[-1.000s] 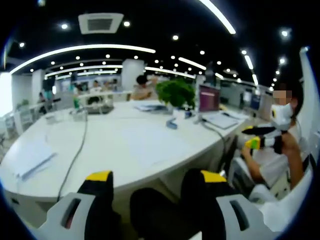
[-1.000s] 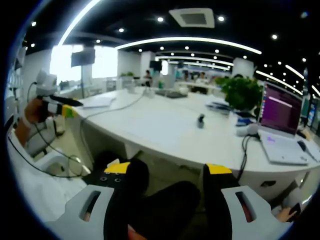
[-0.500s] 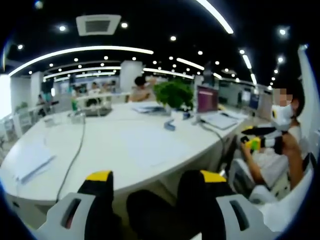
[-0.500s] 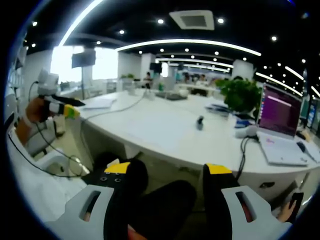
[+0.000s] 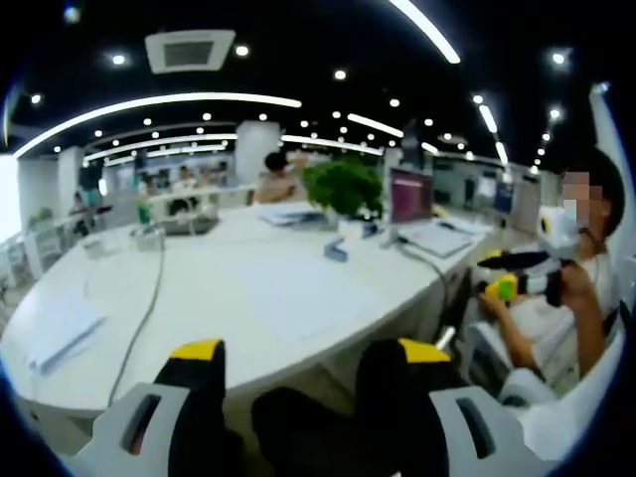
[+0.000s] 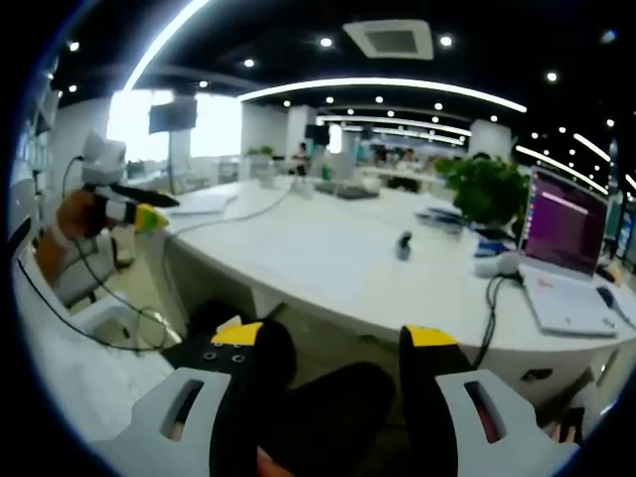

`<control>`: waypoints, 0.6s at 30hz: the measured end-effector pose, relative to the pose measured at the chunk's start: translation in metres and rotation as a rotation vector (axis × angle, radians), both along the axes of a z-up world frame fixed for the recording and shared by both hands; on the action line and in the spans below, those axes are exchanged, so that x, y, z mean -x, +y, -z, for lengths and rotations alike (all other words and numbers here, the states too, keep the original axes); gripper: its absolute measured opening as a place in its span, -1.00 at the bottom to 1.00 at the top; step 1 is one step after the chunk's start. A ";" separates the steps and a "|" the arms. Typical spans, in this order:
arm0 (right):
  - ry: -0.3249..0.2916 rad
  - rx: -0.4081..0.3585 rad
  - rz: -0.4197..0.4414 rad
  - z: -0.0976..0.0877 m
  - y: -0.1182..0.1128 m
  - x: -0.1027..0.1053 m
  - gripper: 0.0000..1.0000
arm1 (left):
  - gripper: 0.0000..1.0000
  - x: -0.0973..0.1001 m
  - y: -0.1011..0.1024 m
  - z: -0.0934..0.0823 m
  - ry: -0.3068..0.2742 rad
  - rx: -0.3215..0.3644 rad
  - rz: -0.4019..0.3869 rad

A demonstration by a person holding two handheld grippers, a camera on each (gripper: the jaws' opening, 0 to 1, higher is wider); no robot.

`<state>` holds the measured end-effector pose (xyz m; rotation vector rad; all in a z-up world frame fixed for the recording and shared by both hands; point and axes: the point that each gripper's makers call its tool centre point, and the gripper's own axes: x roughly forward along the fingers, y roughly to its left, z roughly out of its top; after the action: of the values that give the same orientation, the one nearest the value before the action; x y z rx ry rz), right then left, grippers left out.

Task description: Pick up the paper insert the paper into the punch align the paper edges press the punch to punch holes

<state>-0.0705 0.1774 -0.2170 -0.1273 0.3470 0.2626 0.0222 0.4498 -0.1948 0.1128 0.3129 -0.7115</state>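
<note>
Left gripper (image 5: pixel 303 350) at bottom of left gripper view, jaws standing apart, gripping nothing, hovering short of white table (image 5: pixel 248 298). Right gripper (image 6: pixel 343 338) at bottom of right gripper view, likewise spread and empty, facing table edge (image 6: pixel 328 288). Paper (image 5: pixel 55 323) lying at mid-left of left gripper view; same stack (image 6: pixel 199 204) sitting upper left in right gripper view. Cable (image 5: pixel 149 298) running across tabletop. Farther back, small dark object (image 6: pixel 402 244), laptop (image 6: pixel 566 238) at right, plant (image 5: pixel 346 185) at centre. Punch: cannot tell which item.
</note>
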 end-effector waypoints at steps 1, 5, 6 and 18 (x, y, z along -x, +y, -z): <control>-0.002 0.002 -0.003 0.000 0.001 -0.001 0.09 | 0.37 -0.002 0.002 -0.001 -0.008 0.006 -0.013; 0.004 -0.005 -0.011 0.002 0.005 -0.001 0.08 | 0.37 -0.010 0.011 -0.007 -0.020 0.038 -0.067; 0.010 -0.001 -0.014 0.003 0.006 -0.001 0.09 | 0.37 -0.011 0.012 -0.008 -0.020 0.045 -0.070; 0.015 -0.032 0.040 0.002 -0.006 0.000 0.20 | 0.49 -0.003 0.001 0.006 0.016 -0.005 -0.010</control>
<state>-0.0707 0.1710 -0.2194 -0.0862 0.3601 0.2293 0.0249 0.4505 -0.2010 0.1104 0.3305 -0.7016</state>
